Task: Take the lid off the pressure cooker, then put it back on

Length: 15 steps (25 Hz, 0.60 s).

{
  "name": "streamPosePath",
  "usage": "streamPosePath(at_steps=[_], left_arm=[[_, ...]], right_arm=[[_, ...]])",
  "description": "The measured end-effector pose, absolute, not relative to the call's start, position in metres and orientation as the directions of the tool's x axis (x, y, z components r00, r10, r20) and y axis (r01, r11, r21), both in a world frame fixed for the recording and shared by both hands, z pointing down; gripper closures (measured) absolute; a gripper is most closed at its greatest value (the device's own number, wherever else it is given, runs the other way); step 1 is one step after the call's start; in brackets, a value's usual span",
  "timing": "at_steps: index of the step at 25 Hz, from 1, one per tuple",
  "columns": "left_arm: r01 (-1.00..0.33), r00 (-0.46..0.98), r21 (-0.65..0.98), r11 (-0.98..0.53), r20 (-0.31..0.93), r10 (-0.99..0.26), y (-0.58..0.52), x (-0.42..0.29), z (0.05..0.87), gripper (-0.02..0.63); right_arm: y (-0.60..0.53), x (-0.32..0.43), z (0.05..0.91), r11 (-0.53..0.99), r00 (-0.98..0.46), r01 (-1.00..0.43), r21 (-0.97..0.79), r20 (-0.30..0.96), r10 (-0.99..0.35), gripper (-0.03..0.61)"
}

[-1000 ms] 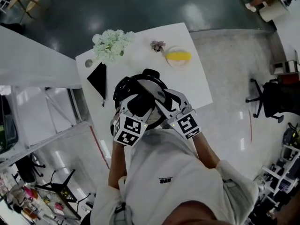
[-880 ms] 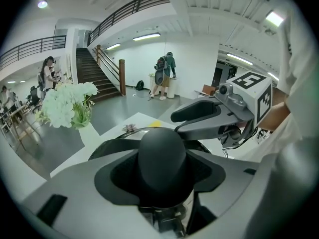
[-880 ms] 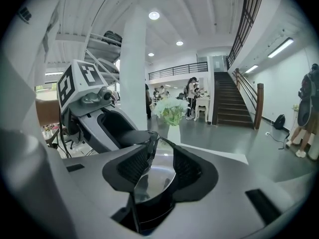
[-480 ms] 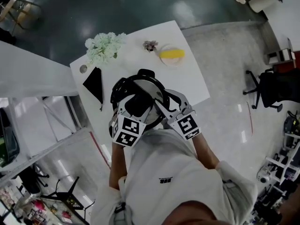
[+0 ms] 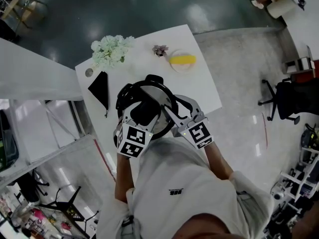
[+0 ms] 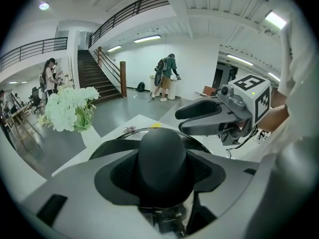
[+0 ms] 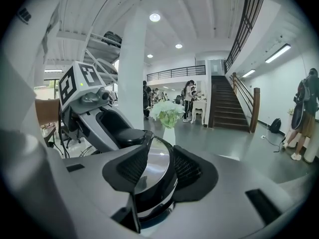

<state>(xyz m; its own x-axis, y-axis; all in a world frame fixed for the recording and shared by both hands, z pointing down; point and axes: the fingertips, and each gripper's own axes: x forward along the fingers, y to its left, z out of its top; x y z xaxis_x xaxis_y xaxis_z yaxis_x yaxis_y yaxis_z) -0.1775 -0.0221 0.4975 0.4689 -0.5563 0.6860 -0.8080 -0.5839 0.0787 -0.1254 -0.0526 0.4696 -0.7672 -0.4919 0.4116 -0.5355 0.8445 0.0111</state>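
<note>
A pressure cooker stands on the white table, close in front of the person. Its steel lid has a black knob on top. My left gripper comes in from the near left and is shut on that knob, with the pads pressed against both its sides. From the near right, my right gripper is shut on the lid's edge, the shiny steel and its black band between the pads. The cooker body is mostly hidden under the grippers.
Toward the table's far side stand a white flower bunch, a small flower, a plate with a yellow thing and a black pouch. An office chair stands on the floor to the right.
The head view has shifted slightly. Both grippers keep the same hold on the lid, and nothing else on the table has moved.
</note>
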Motion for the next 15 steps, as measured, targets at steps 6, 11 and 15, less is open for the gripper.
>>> streamPosePath(at_steps=[6,11,15], left_arm=[[-0.810,0.467,0.072,-0.582,0.680,-0.565,-0.021,-0.177,0.490,0.327],[-0.804,0.478,0.073,-0.590,0.668,-0.570,-0.020,-0.177,0.481,0.327],[-0.798,0.490,0.073,-0.599,0.657,-0.573,-0.020,-0.175,0.475,0.327]], right_arm=[[-0.052,-0.125,0.465,0.846,-0.770,-0.534,0.001,0.413,-0.487,0.414],[-0.051,-0.125,0.459,0.840,-0.765,-0.543,-0.008,0.417,-0.491,0.414],[-0.052,-0.123,0.454,0.834,-0.761,-0.552,0.002,0.407,-0.505,0.414]])
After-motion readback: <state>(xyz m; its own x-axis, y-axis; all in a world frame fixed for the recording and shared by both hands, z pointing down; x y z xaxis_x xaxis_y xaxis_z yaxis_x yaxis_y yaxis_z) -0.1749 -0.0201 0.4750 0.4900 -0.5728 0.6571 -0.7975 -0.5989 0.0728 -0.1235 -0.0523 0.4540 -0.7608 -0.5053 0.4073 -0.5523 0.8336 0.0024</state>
